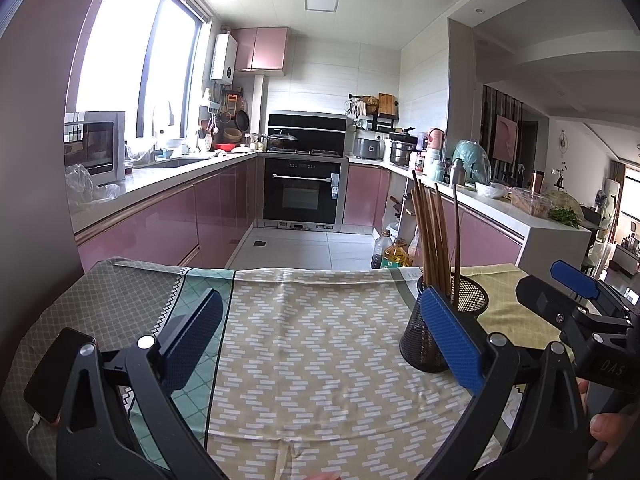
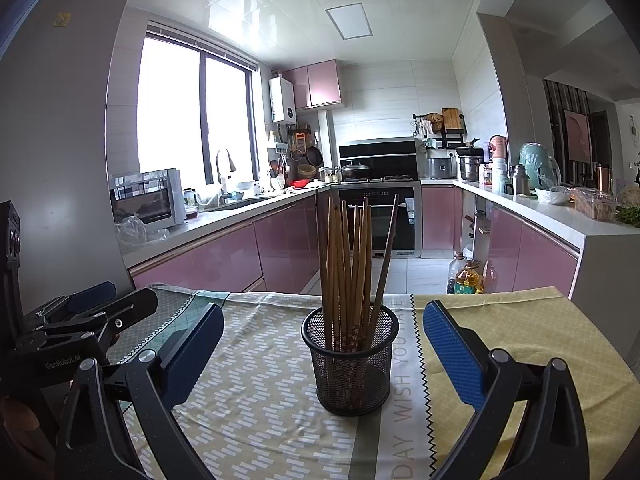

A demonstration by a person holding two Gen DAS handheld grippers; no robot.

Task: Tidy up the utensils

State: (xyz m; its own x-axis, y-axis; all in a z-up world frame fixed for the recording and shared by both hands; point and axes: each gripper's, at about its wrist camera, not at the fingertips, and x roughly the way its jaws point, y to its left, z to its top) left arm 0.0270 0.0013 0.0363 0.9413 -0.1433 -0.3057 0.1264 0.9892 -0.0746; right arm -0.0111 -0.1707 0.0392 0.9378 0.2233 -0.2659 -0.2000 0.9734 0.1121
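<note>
A black mesh holder [image 2: 352,364] stands upright on the patterned tablecloth [image 2: 256,392]. Several wooden chopsticks [image 2: 346,264] stand in it, fanned out. My right gripper [image 2: 324,344] is open and empty, with the holder between and just beyond its fingertips. My left gripper [image 1: 320,332] is open and empty over the cloth, left of the holder [image 1: 444,320], whose chopsticks [image 1: 434,232] rise behind its right finger. The right gripper [image 1: 572,300] shows at the right edge of the left wrist view. The left gripper [image 2: 92,308] shows at the left edge of the right wrist view.
A phone [image 1: 56,376] on a charging cable lies at the table's left edge. Beyond the far table edge is a kitchen with pink cabinets [image 2: 208,256], an oven [image 1: 304,192] and oil bottles [image 2: 466,276] on the floor.
</note>
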